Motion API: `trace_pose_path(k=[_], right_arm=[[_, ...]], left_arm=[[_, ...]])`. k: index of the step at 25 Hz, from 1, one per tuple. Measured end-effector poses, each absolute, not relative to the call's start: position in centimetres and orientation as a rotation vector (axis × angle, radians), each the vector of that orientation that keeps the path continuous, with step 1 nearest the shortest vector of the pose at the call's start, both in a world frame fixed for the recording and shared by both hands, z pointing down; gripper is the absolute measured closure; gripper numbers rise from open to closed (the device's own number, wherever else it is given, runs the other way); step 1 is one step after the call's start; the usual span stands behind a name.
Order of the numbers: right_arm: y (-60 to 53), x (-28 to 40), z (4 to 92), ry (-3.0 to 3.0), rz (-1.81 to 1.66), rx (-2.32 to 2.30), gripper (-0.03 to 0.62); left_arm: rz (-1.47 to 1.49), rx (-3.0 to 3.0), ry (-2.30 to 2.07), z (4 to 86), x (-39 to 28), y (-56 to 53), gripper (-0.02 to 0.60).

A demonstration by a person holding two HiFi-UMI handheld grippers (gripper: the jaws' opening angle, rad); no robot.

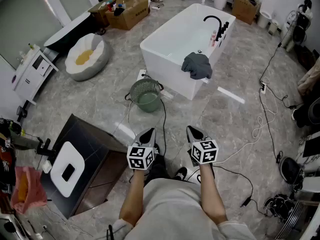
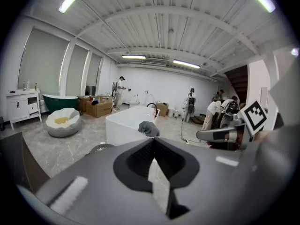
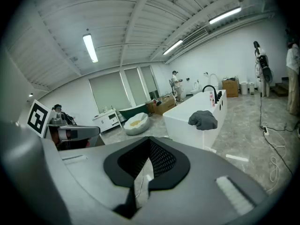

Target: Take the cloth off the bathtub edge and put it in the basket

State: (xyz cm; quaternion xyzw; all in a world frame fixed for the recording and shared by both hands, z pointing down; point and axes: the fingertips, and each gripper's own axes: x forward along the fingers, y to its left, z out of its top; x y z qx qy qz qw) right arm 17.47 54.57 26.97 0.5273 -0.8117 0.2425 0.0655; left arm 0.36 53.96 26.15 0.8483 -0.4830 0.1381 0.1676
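Observation:
A dark grey cloth (image 1: 197, 65) hangs over the near rim of the white bathtub (image 1: 170, 41); it also shows as the cloth (image 2: 148, 128) and the cloth (image 3: 203, 119). A green mesh basket (image 1: 146, 94) stands on the floor just left of the tub's near corner. My left gripper (image 1: 148, 136) and right gripper (image 1: 194, 133) are held side by side close to my body, well short of the tub. Both are shut with nothing between the jaws. The left gripper (image 2: 153, 146) and right gripper (image 3: 149, 150) point toward the tub.
A white bean-bag seat (image 1: 85, 56) lies left of the tub. A dark cabinet (image 1: 82, 164) with a white device stands at my left. Cables (image 1: 260, 129) trail over the floor at right. Cardboard boxes (image 1: 125, 9) sit at the back. People (image 2: 213, 112) stand far off.

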Motion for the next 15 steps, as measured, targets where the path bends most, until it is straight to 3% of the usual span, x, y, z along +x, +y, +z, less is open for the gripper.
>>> trace_pose_path(k=[15], right_arm=[[55.8,21.1,26.2,-2.562,0.881,1.642,0.595]], left_arm=[[0.363,2.361,-1.347,27.4,2.0,55.4,0.525]])
